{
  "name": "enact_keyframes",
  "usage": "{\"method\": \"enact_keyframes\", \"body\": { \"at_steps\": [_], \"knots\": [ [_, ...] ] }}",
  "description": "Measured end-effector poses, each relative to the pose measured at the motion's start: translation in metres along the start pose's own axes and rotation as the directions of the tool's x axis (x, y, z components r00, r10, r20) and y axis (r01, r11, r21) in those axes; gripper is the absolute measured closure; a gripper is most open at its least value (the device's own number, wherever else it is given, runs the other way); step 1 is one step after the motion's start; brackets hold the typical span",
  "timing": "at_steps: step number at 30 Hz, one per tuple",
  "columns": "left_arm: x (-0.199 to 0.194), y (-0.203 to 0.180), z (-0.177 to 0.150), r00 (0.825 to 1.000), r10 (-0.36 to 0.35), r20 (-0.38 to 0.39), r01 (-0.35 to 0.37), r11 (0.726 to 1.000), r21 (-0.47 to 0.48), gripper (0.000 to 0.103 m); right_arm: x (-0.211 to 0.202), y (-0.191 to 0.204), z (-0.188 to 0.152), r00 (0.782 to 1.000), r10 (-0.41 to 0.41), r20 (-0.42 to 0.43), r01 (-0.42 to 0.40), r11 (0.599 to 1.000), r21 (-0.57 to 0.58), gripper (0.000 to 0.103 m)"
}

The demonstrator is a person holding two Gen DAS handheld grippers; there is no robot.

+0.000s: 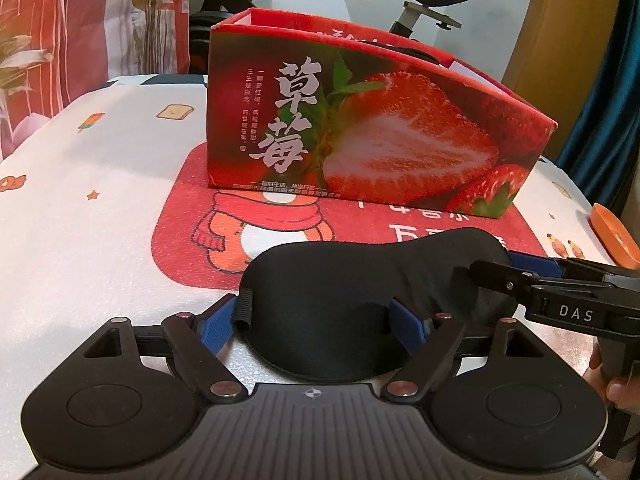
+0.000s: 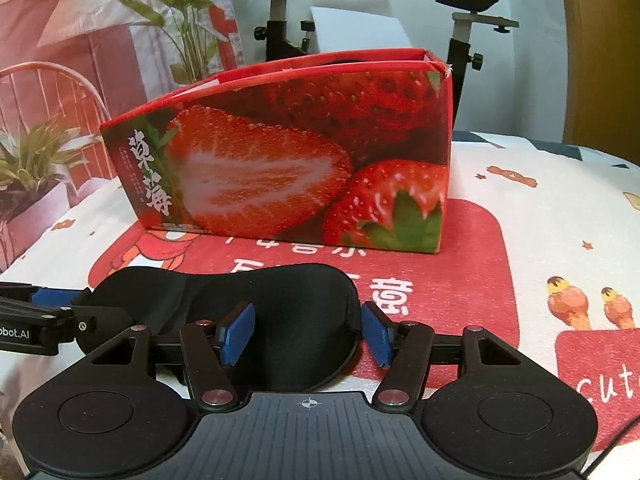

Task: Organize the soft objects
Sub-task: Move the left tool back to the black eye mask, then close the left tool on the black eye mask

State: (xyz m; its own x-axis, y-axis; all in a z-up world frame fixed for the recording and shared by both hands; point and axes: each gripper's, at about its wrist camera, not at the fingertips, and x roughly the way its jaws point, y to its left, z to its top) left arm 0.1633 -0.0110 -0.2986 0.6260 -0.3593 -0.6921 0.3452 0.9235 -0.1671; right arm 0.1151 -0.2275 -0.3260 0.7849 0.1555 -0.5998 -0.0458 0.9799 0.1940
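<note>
One eye mask (image 1: pixel 344 300), one strawberry box (image 1: pixel 360 128), two tongs.

Strawberry box (image 1: pixel 360 128) blocks the way ahead, open top reachable from above; bare tablecloth (image 1: pixel 88 240) leftward

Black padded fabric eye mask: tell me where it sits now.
The black padded fabric eye mask lies on the red printed mat, just in front of the red strawberry-print cardboard box, low in both wrist views between each gripper's blue pads.
</note>
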Motion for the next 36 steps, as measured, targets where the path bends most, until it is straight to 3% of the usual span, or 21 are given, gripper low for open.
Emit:
{"method": "enact_keyframes", "body": {
  "at_steps": [13,21,28,34,36],
  "knots": [
    [-0.004,0.000,0.003,1.000,0.019,-0.016,-0.020,0.999,-0.025,0.043,-0.005,-0.004,-0.001,1.000,-0.002,0.030,0.001,1.000,0.027,0.057],
    [-0.019,-0.008,0.006,1.000,0.001,-0.013,-0.001,1.000,-0.025,0.046,-0.024,-0.007,-0.003,0.997,0.017,0.073,-0.022,0.997,0.072,0.058],
    [-0.042,-0.020,0.010,0.999,0.005,0.038,-0.006,1.000,0.019,0.059,-0.048,0.002,0.002,0.991,0.042,0.127,-0.049,0.997,0.053,0.079],
    [-0.054,-0.024,0.006,0.998,0.018,0.052,-0.019,0.999,0.026,0.079,-0.065,0.003,-0.002,0.988,0.059,0.146,-0.069,0.995,0.066,0.085],
    [-0.057,-0.027,0.004,0.998,0.015,0.060,-0.017,0.999,0.029,0.082,-0.069,0.004,-0.004,0.988,0.059,0.145,-0.069,0.995,0.066,0.086]
  ]
}}
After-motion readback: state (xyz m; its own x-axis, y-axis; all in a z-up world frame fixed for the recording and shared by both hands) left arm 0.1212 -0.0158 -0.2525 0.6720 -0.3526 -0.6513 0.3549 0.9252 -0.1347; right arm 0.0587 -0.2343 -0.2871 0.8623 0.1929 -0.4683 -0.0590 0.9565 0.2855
